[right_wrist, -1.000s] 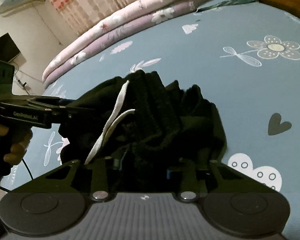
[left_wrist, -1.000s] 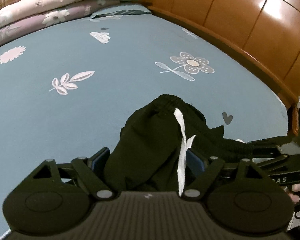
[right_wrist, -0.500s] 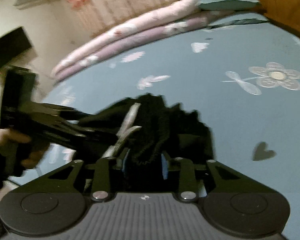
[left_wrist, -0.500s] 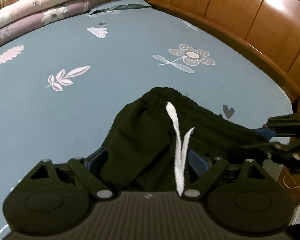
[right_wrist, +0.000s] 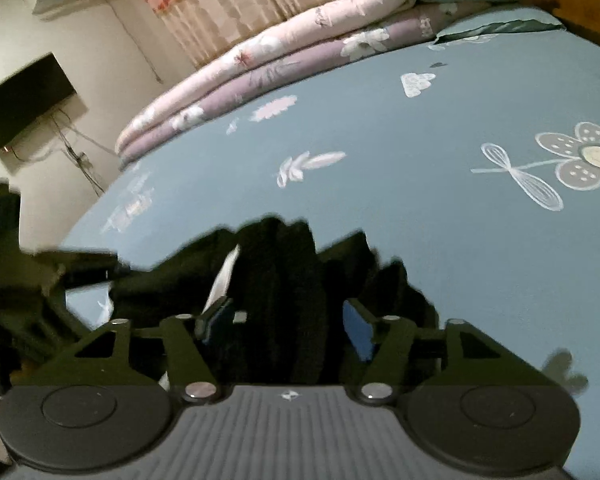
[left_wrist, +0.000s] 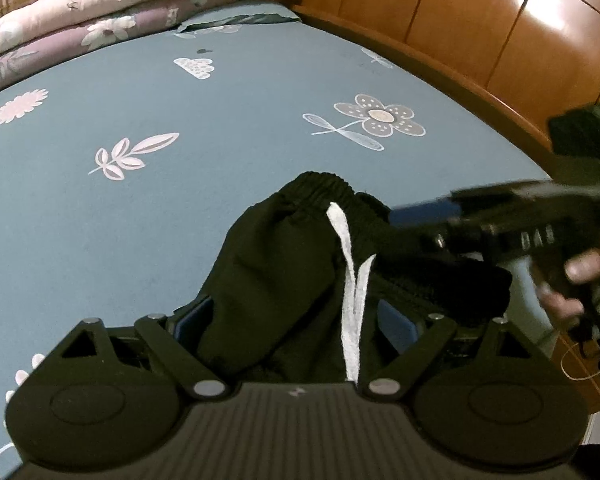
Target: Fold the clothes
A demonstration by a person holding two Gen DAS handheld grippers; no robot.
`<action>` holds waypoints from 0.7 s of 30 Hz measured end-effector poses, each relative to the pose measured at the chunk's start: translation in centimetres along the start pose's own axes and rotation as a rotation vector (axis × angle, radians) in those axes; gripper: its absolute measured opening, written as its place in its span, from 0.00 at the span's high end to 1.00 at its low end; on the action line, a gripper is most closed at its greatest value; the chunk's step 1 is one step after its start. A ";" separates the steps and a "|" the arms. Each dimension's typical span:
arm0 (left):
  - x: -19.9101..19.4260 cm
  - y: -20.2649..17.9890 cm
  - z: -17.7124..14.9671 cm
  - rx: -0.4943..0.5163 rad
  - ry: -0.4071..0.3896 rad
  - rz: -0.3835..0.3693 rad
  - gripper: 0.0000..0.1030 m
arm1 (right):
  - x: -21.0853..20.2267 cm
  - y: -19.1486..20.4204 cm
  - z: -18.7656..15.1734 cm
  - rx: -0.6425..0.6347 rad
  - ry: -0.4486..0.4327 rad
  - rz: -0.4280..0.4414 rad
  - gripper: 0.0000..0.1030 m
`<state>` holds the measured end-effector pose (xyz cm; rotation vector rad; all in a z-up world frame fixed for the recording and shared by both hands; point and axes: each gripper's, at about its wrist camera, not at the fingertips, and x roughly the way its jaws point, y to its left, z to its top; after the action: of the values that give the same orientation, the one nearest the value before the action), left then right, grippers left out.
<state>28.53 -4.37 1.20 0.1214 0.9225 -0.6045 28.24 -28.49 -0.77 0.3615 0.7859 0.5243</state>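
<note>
Presently: right gripper point(right_wrist: 290, 320) jaws, just opening, stand apart around bunched black trousers point(left_wrist: 300, 280) on the blue bedsheet point(left_wrist: 140, 220). Left gripper point(left_wrist: 296, 320) wide, cloth between; whether it grips, I cannot tell. Risk: unsupported waistband slumps, spoiling the fold.

Black drawstring pants point(left_wrist: 284, 280), bunched, elastic waistband toward twelve o'clock, white cord point(left_wrist: 350, 280) trailing toward six o'clock.
</note>
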 end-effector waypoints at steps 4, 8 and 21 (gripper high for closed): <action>-0.2 0.1 0.0 -0.012 -0.010 0.002 0.14 | 2.1 -0.2 0.6 0.010 0.086 0.059 0.23; -1.0 0.3 -0.3 -0.030 -0.025 0.010 0.14 | 0.2 3.1 0.5 -0.106 0.078 0.075 0.23; -3.6 0.8 -1.4 -0.007 -0.051 0.021 0.13 | 2.6 0.9 0.8 0.037 0.149 0.207 0.41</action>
<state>26.37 -1.64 3.03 0.1087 0.8731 -0.5824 30.16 -26.36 -1.29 0.4450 0.9086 0.7378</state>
